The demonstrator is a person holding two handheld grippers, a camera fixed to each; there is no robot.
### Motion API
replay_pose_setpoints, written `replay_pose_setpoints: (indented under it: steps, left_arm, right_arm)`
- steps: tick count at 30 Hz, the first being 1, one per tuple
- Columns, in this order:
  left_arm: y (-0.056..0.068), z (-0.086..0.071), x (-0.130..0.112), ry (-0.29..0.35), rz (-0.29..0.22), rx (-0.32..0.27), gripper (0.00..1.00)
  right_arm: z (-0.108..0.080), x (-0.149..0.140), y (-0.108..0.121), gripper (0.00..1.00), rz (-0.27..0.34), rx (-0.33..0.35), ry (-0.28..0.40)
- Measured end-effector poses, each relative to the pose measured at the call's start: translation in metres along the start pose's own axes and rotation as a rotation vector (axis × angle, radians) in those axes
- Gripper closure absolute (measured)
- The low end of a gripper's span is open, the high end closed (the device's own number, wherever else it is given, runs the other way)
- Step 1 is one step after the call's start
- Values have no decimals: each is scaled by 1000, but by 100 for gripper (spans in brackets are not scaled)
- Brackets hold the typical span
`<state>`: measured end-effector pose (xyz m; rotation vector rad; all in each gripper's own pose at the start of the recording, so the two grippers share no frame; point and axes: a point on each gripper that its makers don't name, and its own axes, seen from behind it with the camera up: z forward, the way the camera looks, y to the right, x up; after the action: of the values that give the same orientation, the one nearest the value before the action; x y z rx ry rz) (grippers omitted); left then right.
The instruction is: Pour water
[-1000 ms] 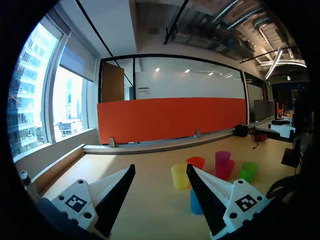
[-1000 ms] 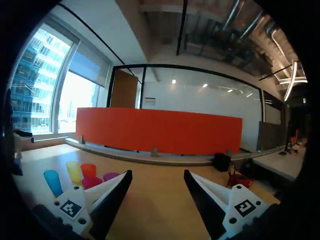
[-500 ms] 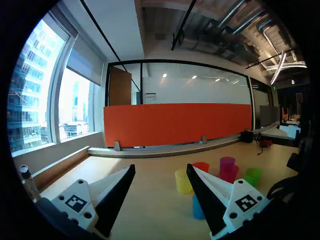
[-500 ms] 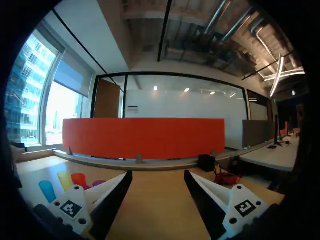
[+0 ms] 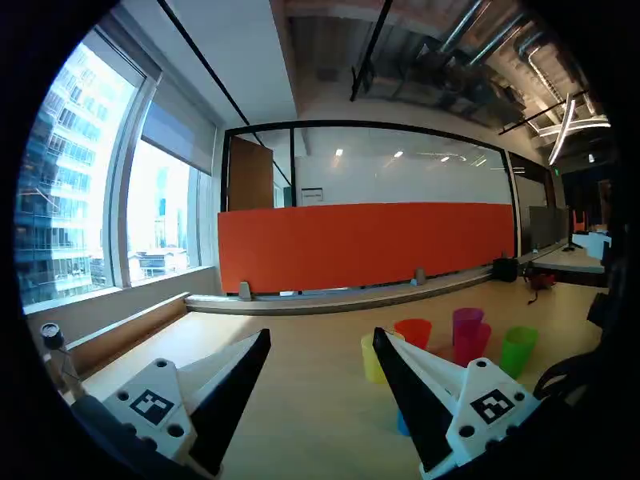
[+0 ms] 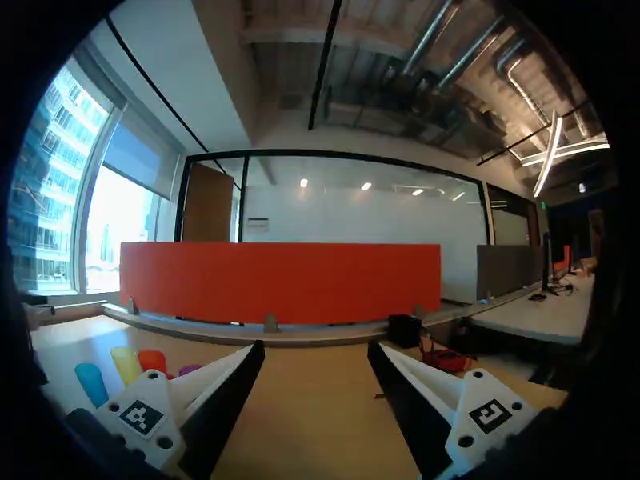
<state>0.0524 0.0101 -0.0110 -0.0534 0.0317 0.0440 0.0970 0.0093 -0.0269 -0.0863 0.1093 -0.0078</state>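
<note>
Several coloured cups stand on the tabletop (image 5: 304, 432). In the left gripper view they lie near four o'clock: yellow cup (image 5: 369, 360), blue cup (image 5: 400, 422) mostly hidden behind a finger, orange cup (image 5: 414, 330), magenta cup (image 5: 469, 336), green cup (image 5: 518, 350). The left gripper (image 5: 320, 333) has its jaws spread and empty. In the right gripper view the right gripper (image 6: 314, 345) is likewise spread, and the cups sit at eight o'clock, one half hidden.
</note>
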Motion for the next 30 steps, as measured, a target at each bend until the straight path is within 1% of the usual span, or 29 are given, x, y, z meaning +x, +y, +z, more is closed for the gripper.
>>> replay_pose_setpoints:
  steps: [9,18,24,30]
  left_arm:
    - [-1,-2,-4,22,-3,25,5]
    - [1,-1,-20,17,-33,32,5]
    - [0,-1,-31,8,-55,37,5]
    - [0,1,-36,11,-66,32,5]
  right_arm:
    - [-2,8,3,0,-3,-10,8]
    - [-4,15,-2,0,23,-3,10]
    - [-4,19,-5,0,30,0,14]
    - [-5,20,-8,0,32,4,14]
